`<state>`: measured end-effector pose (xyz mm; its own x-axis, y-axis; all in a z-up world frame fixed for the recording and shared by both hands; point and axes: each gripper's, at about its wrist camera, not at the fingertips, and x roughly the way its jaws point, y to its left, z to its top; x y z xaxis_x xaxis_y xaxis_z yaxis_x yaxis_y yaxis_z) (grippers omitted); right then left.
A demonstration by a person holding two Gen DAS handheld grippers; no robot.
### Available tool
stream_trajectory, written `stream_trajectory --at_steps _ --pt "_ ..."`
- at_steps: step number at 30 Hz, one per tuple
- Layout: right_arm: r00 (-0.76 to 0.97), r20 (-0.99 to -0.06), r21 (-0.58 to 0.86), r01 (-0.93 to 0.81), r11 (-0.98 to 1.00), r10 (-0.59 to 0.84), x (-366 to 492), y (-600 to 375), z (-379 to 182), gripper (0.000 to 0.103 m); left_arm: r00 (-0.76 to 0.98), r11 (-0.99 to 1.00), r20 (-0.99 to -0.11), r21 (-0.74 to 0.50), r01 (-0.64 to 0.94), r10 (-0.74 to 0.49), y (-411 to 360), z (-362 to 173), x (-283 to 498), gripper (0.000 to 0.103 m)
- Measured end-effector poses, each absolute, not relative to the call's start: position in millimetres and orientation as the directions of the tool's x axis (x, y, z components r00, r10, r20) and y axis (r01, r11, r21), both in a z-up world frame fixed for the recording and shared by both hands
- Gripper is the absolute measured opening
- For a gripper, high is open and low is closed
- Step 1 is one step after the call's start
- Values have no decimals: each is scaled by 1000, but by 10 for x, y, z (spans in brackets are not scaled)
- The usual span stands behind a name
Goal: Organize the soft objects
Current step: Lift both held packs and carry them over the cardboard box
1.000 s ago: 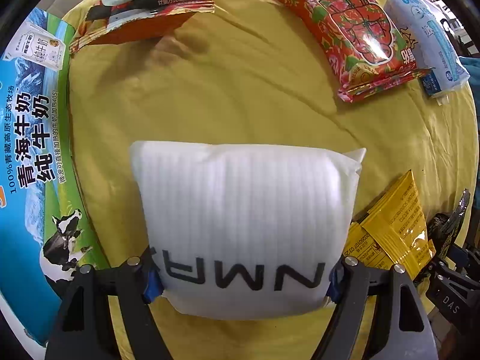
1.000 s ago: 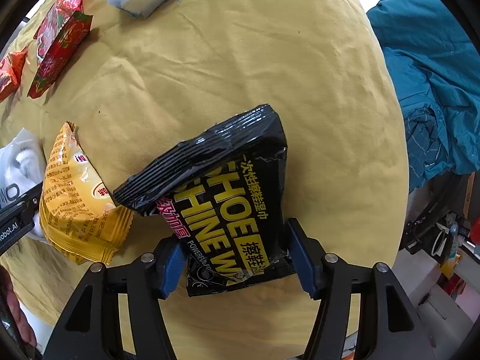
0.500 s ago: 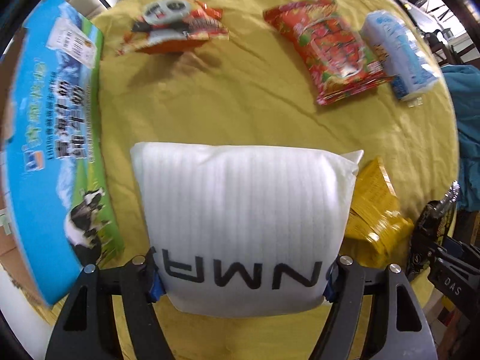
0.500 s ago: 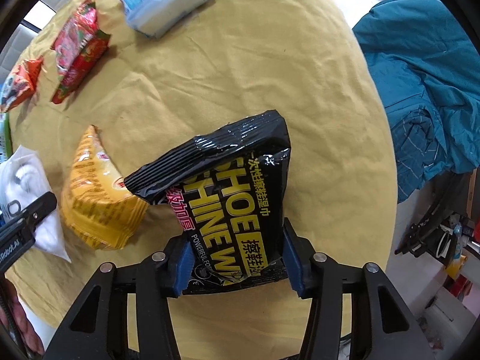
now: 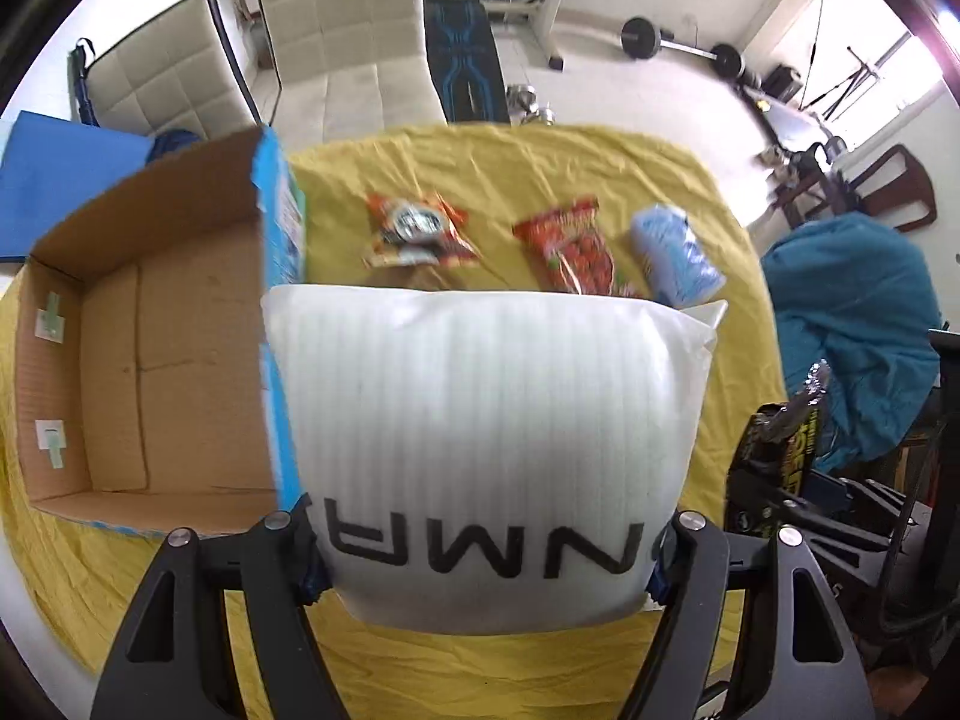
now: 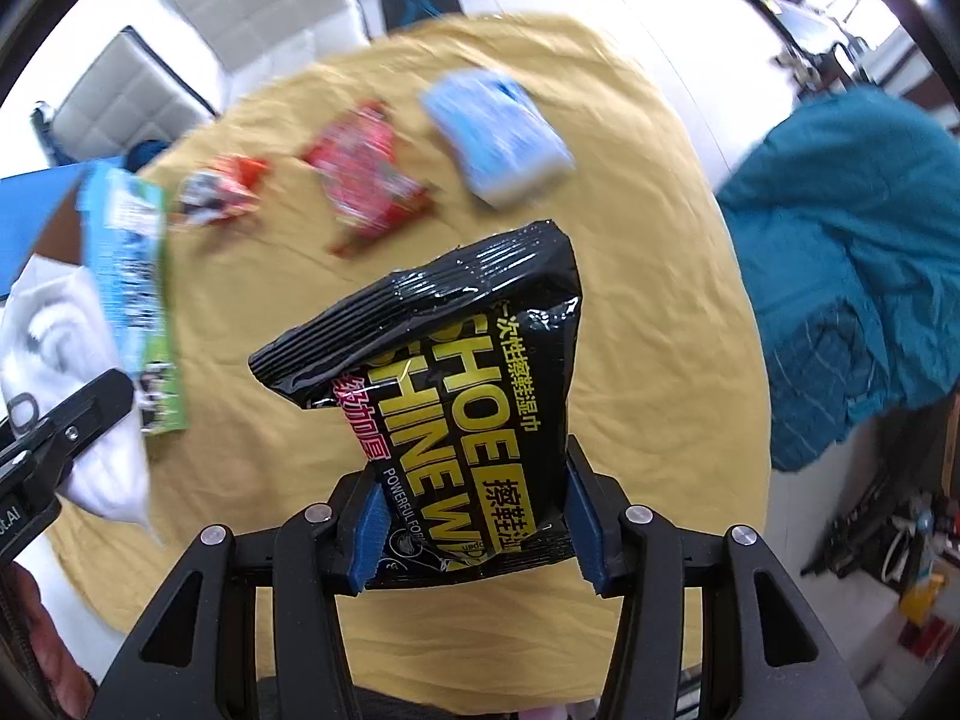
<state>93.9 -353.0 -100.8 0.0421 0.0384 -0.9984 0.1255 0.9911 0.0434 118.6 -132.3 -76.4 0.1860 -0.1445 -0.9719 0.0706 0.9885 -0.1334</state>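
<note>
- Since a second ago both my hands have lifted well above the desk (image 5: 708, 228); the whole yellow cloth and the room behind it now show, and the yellow packet that lay beside my grippers is out of sight
- my left hand-held gripper (image 5: 486, 558) is clamped on the white pillow pack (image 5: 486, 432) at its lower edge, a blue pad on each side; the pack hangs in the air above the cloth, its black letters upside down to me
- my right hand-held gripper (image 6: 474, 534) is clamped on the black shoe-wipe packet (image 6: 456, 396), also held clear of the desk, its crimped top tilted to the left
- just left of the white pack stands the open cardboard box (image 5: 144, 360), blue-printed outside, brown inside
- beyond it on the cloth lie three things in a row, apart from each other: the orange panda packet (image 5: 414, 228), the red snack packet (image 5: 570, 246), the pale blue tissue pack (image 5: 675, 258)
- a teal cloth (image 6: 840, 252) lies heaped off the desk's right side
</note>
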Motion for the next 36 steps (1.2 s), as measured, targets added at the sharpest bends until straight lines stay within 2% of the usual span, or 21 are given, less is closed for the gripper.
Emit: stream_trajectory --at_steps 9,14,26,33,36 --pt "155 -981 125 25 992 120 1192 -2415 -331 53 273 985 -947 -169 28 -170 -244 -256 1286 72" --pt "163 -971 168 -52 984 174 1435 -1624 -268 53 269 990 -955 -138 -14 -129 390 -544 1615 72" --pt "42 -974 218 -117 969 224 2311 -140 -1164 53 113 979 -983 -159 -128 -145 1706 -1521 2340 73" --pt "-30 -979 205 -86 975 203 2669 105 -1821 54 -7 949 -963 -263 -176 -268 1922 -2091 2660 73" --pt "-26 -990 139 -97 985 137 2733 151 -1981 54 -42 947 -957 -277 -163 -288 1918 -2268 2735 73"
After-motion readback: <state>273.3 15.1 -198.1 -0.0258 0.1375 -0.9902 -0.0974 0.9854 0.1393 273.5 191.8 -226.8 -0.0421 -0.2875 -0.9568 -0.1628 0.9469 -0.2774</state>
